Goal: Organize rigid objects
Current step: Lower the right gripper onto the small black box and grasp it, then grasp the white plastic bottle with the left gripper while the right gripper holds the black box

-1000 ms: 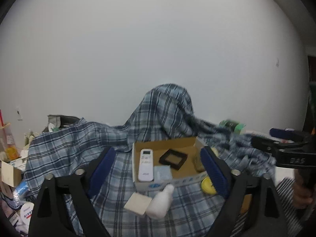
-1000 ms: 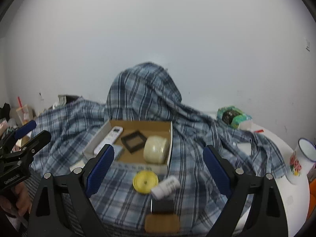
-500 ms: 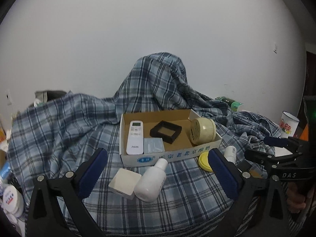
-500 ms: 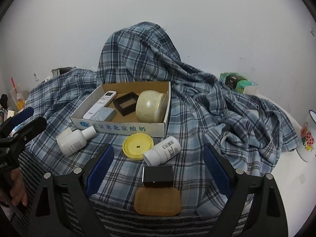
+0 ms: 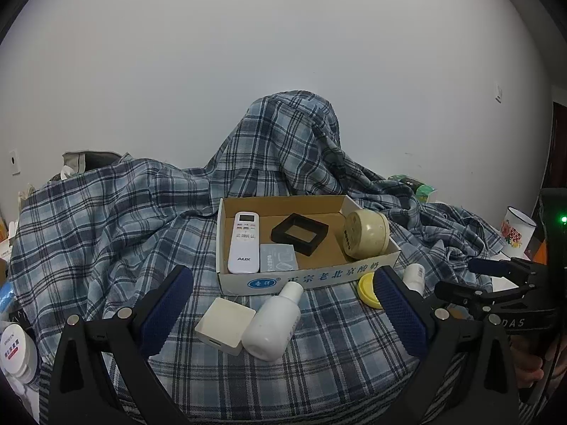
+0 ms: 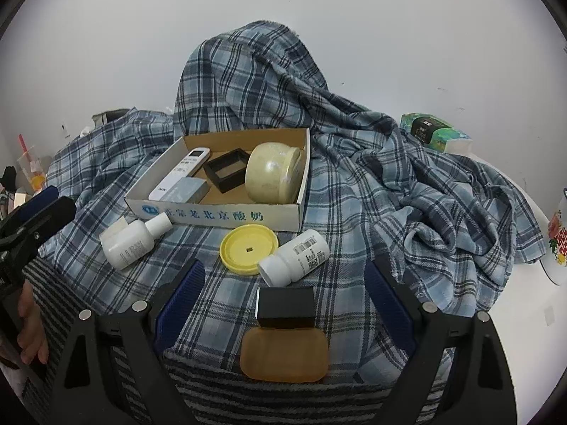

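Observation:
A cardboard box [image 5: 319,278] [image 6: 226,216] on the plaid cloth holds a white remote [image 5: 243,242], a black frame [image 5: 299,233], a grey card [image 5: 278,258] and a cream jar [image 5: 365,234] [image 6: 273,171] on its side. In front lie a white square block [image 5: 224,320], a white bottle [image 5: 274,320] [image 6: 133,241], a yellow lid [image 6: 248,248], a white pill bottle [image 6: 296,256], a black box [image 6: 286,307] and an amber soap case [image 6: 283,354]. My left gripper [image 5: 283,308] is open above the block and bottle. My right gripper [image 6: 283,290] is open around the black box.
The plaid cloth [image 6: 407,184] is heaped at the back and right. A green tissue pack [image 6: 430,131] and a flowered mug [image 5: 515,226] stand at right. Jars and clutter [image 5: 16,347] sit at the left. A white wall is behind.
Both grippers have come down and closer to the objects in front of the box. The right gripper now frames the black box and soap case.

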The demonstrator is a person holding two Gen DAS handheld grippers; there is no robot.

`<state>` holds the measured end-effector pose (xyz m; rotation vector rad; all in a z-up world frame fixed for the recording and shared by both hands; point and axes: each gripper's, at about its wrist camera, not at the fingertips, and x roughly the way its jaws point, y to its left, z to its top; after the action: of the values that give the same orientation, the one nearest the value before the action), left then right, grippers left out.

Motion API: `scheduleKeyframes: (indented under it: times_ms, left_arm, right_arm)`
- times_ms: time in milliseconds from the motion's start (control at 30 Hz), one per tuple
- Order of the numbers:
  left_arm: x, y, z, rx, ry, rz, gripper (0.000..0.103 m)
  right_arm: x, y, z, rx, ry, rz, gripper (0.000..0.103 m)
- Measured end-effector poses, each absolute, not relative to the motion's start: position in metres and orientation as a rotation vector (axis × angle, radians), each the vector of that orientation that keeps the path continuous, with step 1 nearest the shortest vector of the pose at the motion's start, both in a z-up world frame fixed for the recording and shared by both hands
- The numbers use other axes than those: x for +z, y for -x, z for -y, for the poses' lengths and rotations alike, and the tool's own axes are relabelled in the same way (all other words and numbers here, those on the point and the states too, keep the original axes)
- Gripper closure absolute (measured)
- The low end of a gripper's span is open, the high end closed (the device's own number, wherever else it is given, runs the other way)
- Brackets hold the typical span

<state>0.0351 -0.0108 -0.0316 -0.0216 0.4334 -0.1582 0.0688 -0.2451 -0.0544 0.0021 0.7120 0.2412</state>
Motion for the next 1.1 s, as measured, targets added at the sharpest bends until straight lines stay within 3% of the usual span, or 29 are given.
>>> scheduleKeyframes:
  times_ms: [167, 400, 933, 967, 1033, 1100]
  left_arm:
    - [-0.032, -0.036, 0.010, -0.157, 0.026, -0.437, 0.000]
    - [-0.032, -0.035, 0.010, -0.157, 0.020, -0.428, 0.000]
    - [-0.033, -0.036, 0.008, -0.150, 0.026, -0.443, 0.001]
    - [-0.033, -0.037, 0.008, -0.156, 0.028, -0.448, 0.003]
    - [-0.035, -0.041, 0.007, -0.174, 0.036, -0.470, 0.020]
    - [-0.037, -0.050, 0.006, -0.200, 0.036, -0.526, 0.027]
  right_arm:
    - [-0.074, -0.085, 0.243, 0.245, -0.008, -0.831, 0.041]
    - [-0.092, -0.095, 0.238, 0.259, 0.013, -0.948, 0.062]
    - [-0.057, -0.064, 0.236, 0.283, 0.034, -0.700, 0.063]
    - [-0.058, -0.066, 0.237, 0.282, 0.031, -0.706, 0.063]
    - [-0.059, -0.069, 0.237, 0.284, 0.022, -0.716, 0.063]
    - [-0.059, -0.069, 0.239, 0.284, 0.013, -0.719, 0.063]
